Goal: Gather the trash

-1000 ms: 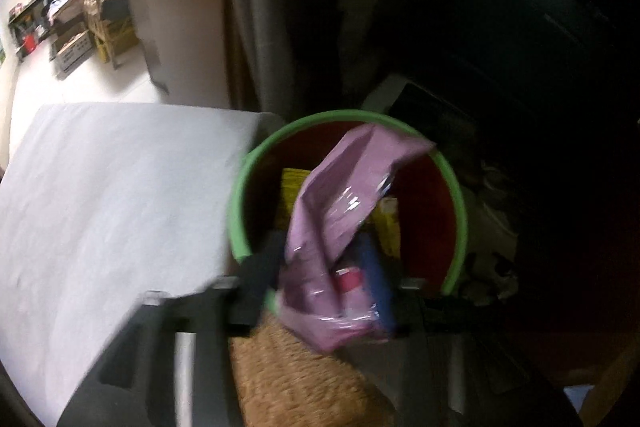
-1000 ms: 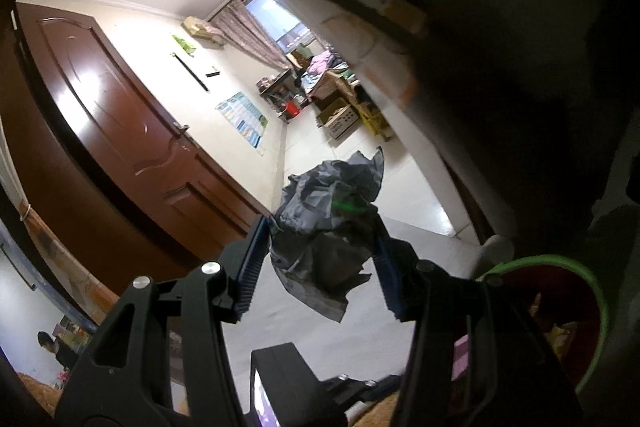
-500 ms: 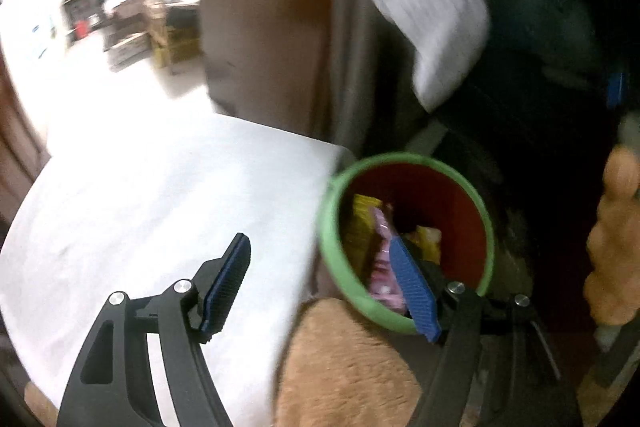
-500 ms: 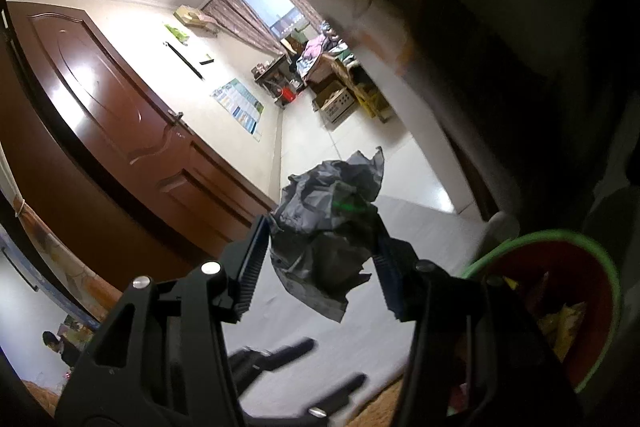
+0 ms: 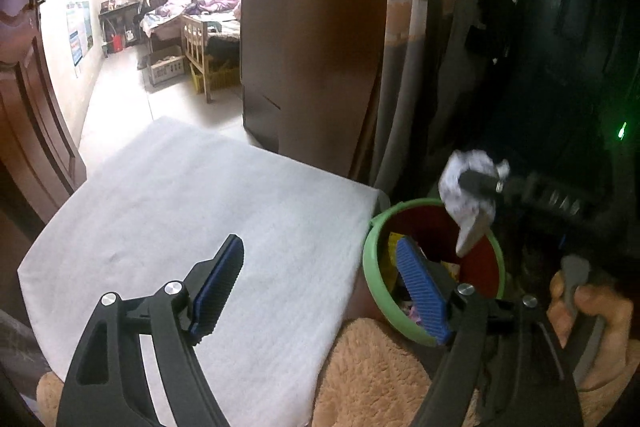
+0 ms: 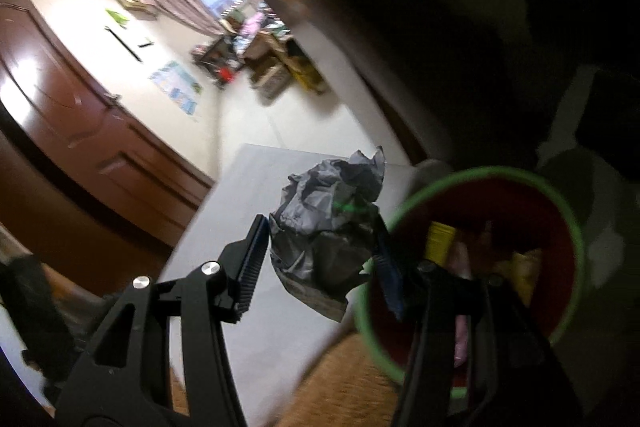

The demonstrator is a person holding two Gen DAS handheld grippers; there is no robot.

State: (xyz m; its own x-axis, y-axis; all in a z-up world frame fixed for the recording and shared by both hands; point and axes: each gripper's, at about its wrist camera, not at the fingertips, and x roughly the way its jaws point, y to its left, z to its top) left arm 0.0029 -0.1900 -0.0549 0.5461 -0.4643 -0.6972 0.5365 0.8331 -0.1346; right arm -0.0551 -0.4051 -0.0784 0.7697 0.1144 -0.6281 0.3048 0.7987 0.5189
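A red bin with a green rim point(image 5: 370, 251) stands at the right edge of a white foam sheet point(image 5: 180, 219); it holds yellow and pink wrappers. My left gripper point(image 5: 320, 291) is open and empty, its right finger over the bin's near rim. My right gripper point(image 6: 320, 247) is shut on a crumpled grey paper wad point(image 6: 328, 223), held just left of the bin's rim point(image 6: 576, 227). In the left wrist view the wad point(image 5: 468, 195) hangs above the bin's far side.
A tan fleece cloth point(image 5: 384, 379) lies under the bin's near side. A dark wooden panel point(image 5: 312, 27) stands behind the sheet. A brown door point(image 6: 72, 115) is at the left. The area right of the bin is dark and cluttered.
My left gripper let go of the pink wrapper into the bin and opened, then drew back left. My right gripper carried the grey wad down toward the bin.
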